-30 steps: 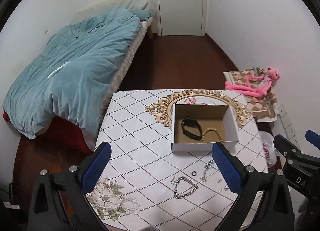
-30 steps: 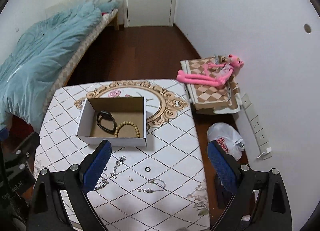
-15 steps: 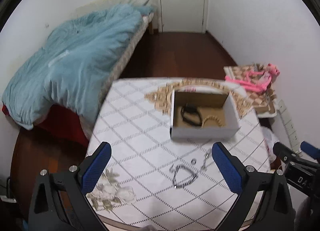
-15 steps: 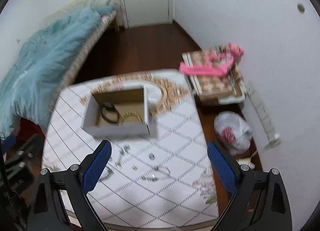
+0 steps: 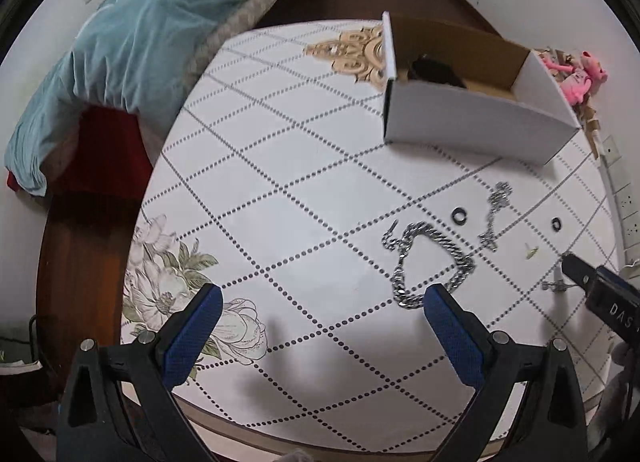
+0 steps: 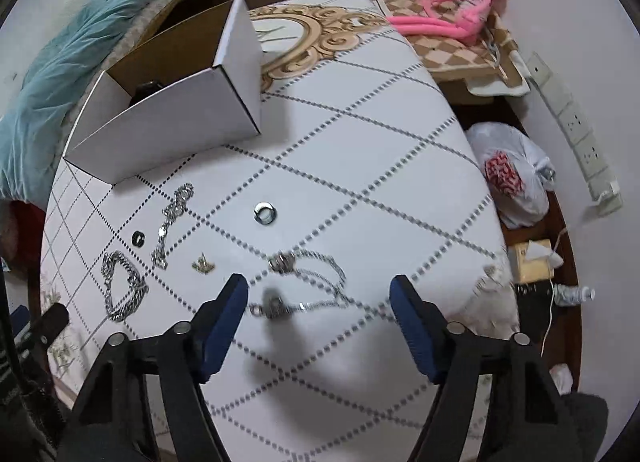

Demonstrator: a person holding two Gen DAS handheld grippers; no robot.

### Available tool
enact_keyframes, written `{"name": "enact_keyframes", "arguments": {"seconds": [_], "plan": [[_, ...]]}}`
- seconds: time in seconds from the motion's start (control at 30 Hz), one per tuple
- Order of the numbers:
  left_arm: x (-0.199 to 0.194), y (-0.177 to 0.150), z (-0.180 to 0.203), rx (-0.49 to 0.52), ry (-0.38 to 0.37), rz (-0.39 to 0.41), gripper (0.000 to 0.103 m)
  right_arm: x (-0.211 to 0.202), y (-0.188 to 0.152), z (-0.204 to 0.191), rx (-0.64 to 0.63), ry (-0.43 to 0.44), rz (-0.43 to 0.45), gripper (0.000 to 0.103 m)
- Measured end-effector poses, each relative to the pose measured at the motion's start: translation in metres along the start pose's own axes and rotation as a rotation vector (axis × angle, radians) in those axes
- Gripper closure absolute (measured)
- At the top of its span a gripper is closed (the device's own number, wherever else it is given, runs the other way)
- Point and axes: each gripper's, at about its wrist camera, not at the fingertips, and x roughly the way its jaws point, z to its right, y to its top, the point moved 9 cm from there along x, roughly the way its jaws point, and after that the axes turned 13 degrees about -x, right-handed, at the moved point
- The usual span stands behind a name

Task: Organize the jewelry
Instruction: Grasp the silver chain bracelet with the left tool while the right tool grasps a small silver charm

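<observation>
Left view: left gripper [image 5: 322, 336] wide open, nothing between the fingers, hanging low over the counter [image 5: 280, 166]. Chunky chain bracelet [image 5: 430, 262] just ahead of the right finger, small ring [image 5: 460, 216] and thin chain [image 5: 495, 214] further out. Box [image 5: 472, 118] well beyond, something black already in there.

Right view: right gripper [image 6: 320, 326] also spread wide, holding nothing. Thin necklace [image 6: 308, 282] lying right between and just past the fingers, silver ring [image 6: 265, 212] ahead, earring [image 6: 203, 264] off to the left. Barely started, honestly — most pieces not yet boxed.
</observation>
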Motion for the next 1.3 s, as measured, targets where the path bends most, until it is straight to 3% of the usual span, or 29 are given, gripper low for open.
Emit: {"name": "enact_keyframes", "arguments": {"seconds": [0.1,0.17,0.2,0.23,0.47,0.53,0.57,0.63,0.67,0.7,0.73,0.77,0.9,1.1,1.3], "plan": [[0.008,-0.003,-0.002,-0.016,-0.003,-0.025,0.000,0.008,0.007,-0.004,-0.033,-0.043,0.014,0.041],[0.012,-0.005,-0.001,-0.024,-0.014,-0.047,0.000,0.008,0.012,-0.007,-0.064,-0.093,0.027,0.060],[0.015,-0.005,-0.001,-0.028,-0.021,-0.056,0.000,0.007,0.015,-0.008,-0.073,-0.105,0.036,0.079],[0.017,-0.005,-0.001,-0.033,-0.032,-0.068,0.001,0.007,0.017,-0.010,-0.080,-0.108,0.041,0.091],[0.033,-0.009,0.026,-0.040,-0.181,-0.156,0.004,-0.005,0.009,-0.003,-0.027,-0.053,0.059,0.091],[0.039,-0.010,0.033,-0.024,-0.182,-0.171,0.023,-0.009,0.007,0.000,-0.013,-0.048,0.061,0.091],[0.039,-0.009,0.035,-0.008,-0.176,-0.155,0.026,-0.010,0.005,0.001,-0.008,-0.046,0.062,0.091],[0.035,-0.008,0.046,0.050,-0.189,-0.116,0.052,-0.012,0.003,0.002,-0.005,-0.047,0.059,0.091],[0.034,-0.008,0.049,0.093,-0.165,-0.098,0.058,-0.013,0.002,0.002,-0.004,-0.047,0.058,0.091],[0.033,-0.009,0.053,0.126,-0.156,-0.086,0.073,-0.013,0.001,0.001,-0.004,-0.046,0.057,0.091],[0.031,-0.011,0.058,0.156,-0.170,-0.079,0.094,-0.014,0.001,0.001,-0.005,-0.044,0.057,0.091],[0.030,-0.013,0.060,0.162,-0.183,-0.085,0.101,-0.015,0.001,0.000,-0.003,-0.041,0.057,0.091],[0.023,-0.022,0.060,0.129,-0.242,-0.118,0.101,-0.023,0.001,-0.002,0.005,-0.021,0.064,0.091],[-0.012,-0.021,0.052,0.079,-0.315,-0.084,0.102,-0.055,0.012,-0.008,0.012,0.042,0.120,0.091],[-0.044,0.006,0.048,0.068,-0.393,-0.035,0.102,-0.090,0.029,-0.014,0.016,0.100,0.180,0.091]]}}
